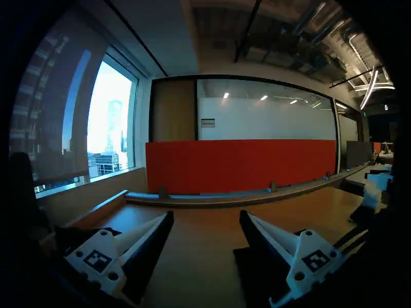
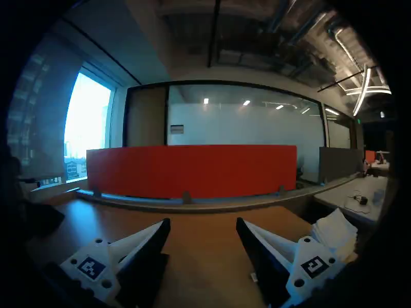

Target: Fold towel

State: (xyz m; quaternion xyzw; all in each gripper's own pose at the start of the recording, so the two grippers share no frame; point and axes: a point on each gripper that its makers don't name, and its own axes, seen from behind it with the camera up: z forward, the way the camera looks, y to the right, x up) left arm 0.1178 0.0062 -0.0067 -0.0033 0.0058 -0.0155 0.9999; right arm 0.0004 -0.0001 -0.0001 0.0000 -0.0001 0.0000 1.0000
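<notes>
Both views face the red partition (image 1: 241,164), low over the shared desk (image 1: 205,241).

Heads up: a finger of your right claw (image 2: 202,222) covers the near side of the white folded stack (image 2: 336,228) by the surface's (image 2: 205,249) right edge. Under your left claw (image 1: 205,215), a dark flat thing (image 1: 251,264) gets cut off below, can't tell what.

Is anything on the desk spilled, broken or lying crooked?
Nothing stands out. The desk looks clean, the white stack lies at its right side, and the left gripper and right gripper are open, holding nothing.
</notes>
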